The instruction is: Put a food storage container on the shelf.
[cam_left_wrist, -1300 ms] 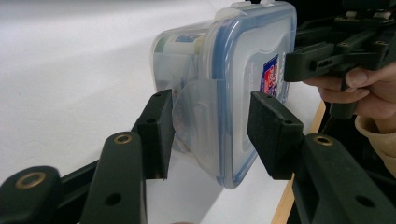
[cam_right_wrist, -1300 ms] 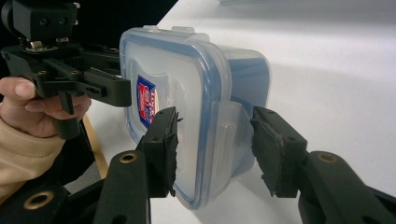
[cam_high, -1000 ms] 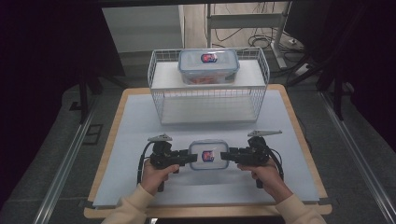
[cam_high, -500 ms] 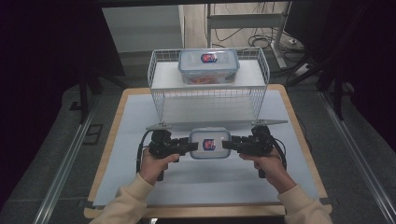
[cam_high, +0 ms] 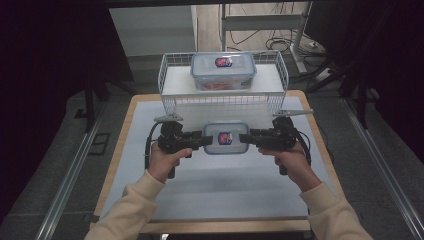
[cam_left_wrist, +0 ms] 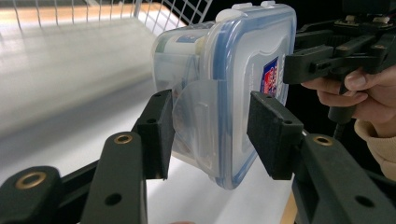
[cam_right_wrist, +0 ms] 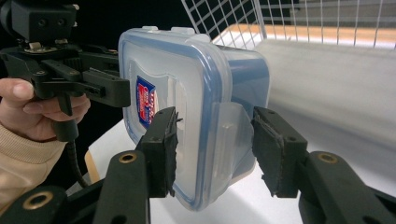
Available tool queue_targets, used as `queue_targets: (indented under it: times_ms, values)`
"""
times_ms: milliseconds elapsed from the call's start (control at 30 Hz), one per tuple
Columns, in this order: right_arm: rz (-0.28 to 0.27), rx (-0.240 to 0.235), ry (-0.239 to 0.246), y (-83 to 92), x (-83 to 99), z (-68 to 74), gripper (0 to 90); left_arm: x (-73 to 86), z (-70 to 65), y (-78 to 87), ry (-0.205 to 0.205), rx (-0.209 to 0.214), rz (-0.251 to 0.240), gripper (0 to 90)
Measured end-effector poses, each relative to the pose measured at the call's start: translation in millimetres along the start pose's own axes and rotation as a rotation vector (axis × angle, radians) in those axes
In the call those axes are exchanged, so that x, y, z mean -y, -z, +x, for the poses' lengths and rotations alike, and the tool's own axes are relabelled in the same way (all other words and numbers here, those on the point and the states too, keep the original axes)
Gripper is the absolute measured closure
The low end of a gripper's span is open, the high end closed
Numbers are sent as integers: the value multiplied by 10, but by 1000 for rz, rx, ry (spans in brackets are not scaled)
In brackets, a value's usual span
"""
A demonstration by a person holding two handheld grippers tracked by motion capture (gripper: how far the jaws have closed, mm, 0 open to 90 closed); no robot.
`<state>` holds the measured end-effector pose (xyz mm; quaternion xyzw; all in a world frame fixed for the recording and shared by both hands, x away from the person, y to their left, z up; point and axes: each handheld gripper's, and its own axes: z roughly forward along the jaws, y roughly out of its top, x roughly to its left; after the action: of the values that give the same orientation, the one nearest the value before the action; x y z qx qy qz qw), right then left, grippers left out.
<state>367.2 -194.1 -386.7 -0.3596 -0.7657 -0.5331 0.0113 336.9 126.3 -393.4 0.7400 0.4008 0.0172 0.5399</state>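
A dark room with cables on the floor surrounded a wooden table (cam_high: pixel 117 165) covered by a pale sheet. In the high view, a white wire basket (cam_high: pixel 170 80) stood at the table's far end with a lidded plastic container (cam_high: pixel 223 71) resting on top of it. Nearer the person, a second, smaller box (cam_high: pixel 225 138) with a blue-rimmed lid hung in the air just in front of the basket, carried between the left gripper (cam_high: pixel 206 140) and the right gripper (cam_high: pixel 244 138), each held in a cream-sleeved hand and clamped on one short end. In the left gripper view, the jaws pinched the box (cam_left_wrist: pixel 224 93) over its clear side latch, one pad under the base and the other on the lid; the right gripper (cam_left_wrist: pixel 290 69) gripped the far end, with the basket wires behind. In the right gripper view, the jaws likewise squeezed the box (cam_right_wrist: pixel 191 116) across its latch flap, the left gripper (cam_right_wrist: pixel 122 94) held the opposite end, and the basket (cam_right_wrist: pixel 280 23) rose behind.
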Motion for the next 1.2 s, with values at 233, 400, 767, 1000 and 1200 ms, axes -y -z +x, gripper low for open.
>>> queue_targets:
  times_ms: [233, 400, 767, 1000, 1200]
  values:
    - [-29, -3, 28, 61, -239, 24, 514, -251, -40, 67, -26, -7, -23, 521]
    - [-37, 2, 46, 102, -411, 36, 514, -410, -39, 89, -42, -8, -30, 520]
    - [-39, 9, 61, 122, -725, -25, 514, -728, 12, 90, -54, -11, -33, 520]
    - [-45, 7, 78, 129, -943, -14, 513, -943, 25, 150, -72, -20, -42, 520]
    - [-56, 21, 95, 131, -1154, -8, 513, -1132, 85, 179, -92, -17, -55, 520]
